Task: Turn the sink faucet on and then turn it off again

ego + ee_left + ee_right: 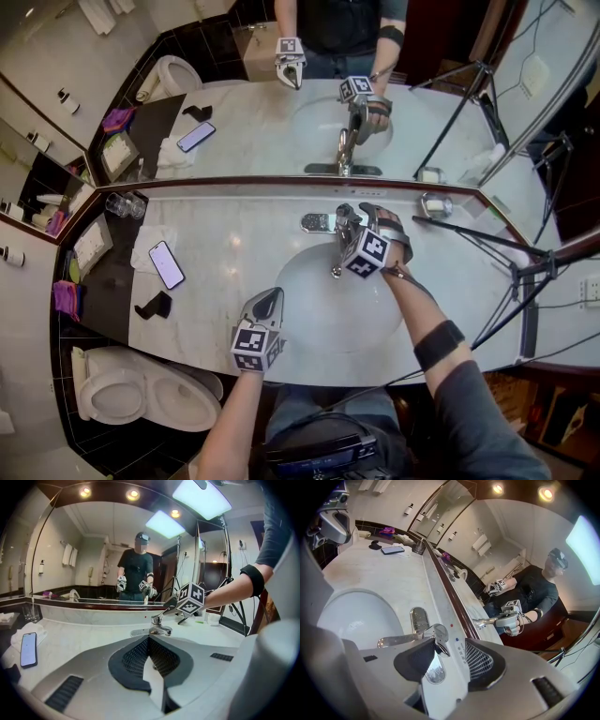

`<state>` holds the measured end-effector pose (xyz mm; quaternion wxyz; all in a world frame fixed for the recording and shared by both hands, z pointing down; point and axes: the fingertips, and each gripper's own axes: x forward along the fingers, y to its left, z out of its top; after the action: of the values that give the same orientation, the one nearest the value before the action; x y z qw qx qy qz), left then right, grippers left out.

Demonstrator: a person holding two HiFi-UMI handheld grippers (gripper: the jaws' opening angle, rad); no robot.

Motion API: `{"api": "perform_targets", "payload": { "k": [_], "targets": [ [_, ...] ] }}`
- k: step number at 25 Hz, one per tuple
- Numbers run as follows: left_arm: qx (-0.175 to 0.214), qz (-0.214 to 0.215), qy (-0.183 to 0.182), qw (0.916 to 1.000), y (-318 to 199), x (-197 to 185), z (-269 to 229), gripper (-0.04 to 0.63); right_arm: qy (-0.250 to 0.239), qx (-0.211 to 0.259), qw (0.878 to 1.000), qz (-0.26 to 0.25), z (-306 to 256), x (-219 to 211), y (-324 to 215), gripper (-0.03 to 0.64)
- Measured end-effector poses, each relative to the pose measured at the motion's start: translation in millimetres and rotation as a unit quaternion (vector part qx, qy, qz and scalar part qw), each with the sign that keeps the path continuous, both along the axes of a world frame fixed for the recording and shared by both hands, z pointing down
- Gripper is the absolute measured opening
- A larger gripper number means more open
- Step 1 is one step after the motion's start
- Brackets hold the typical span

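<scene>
Sink basin (314, 314), white and oval, is sunk into the marble counter (234, 234) in front of the mirror (281, 112). I cannot tell whether water is in it. Its chrome faucet (323, 223) stands at the basin's back edge with the spout reaching over the bowl.

The right gripper (347, 220) is at the faucet. In the right gripper view its jaws stand apart, with the faucet's lever (437, 634) between them, right against the left pad and clear of the other. The left gripper (274, 298) hovers over the basin's near left rim, jaws pressed together at the tips and pointing at the faucet.

Glass tumblers (125, 204) stand at the counter's far left corner; what they hold cannot be made out. A small metal dish (436, 204) sits by the mirror, right of the faucet, with unclear contents. A smartphone (167, 264) lies on a white cloth (146, 246) left of the basin, screen lit but unreadable. A toilet (141, 394) stands below the counter's left end with its lid up.

Beside the faucet base are a red dot (451, 626) and a blue dot (456, 640), with print too small to read. Each gripper's cube bears black-and-white square markers.
</scene>
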<state>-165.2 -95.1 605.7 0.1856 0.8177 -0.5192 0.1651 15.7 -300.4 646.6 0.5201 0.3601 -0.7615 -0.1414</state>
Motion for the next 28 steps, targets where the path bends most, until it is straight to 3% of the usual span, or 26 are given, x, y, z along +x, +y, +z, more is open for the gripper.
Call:
{"api": "perform_targets", "payload": {
  "k": [12,20,28],
  "targets": [
    [0.021,0.021,0.001,0.9996,7.8,12.2,-23.5,-0.012,-0.034,0.000,0.999,0.009,-31.9,13.9,44.3,0.179],
    [0.034,0.032,0.001,0.9989,11.3,17.8,-40.0,-0.012,-0.066,0.016,0.997,0.044,-61.9,33.0,79.8,0.103],
    [0.046,0.046,-0.003,0.9979,16.6,25.5,-55.6,-0.014,-0.152,0.024,0.981,0.116,-83.2,66.0,121.1,0.027]
  ]
}}
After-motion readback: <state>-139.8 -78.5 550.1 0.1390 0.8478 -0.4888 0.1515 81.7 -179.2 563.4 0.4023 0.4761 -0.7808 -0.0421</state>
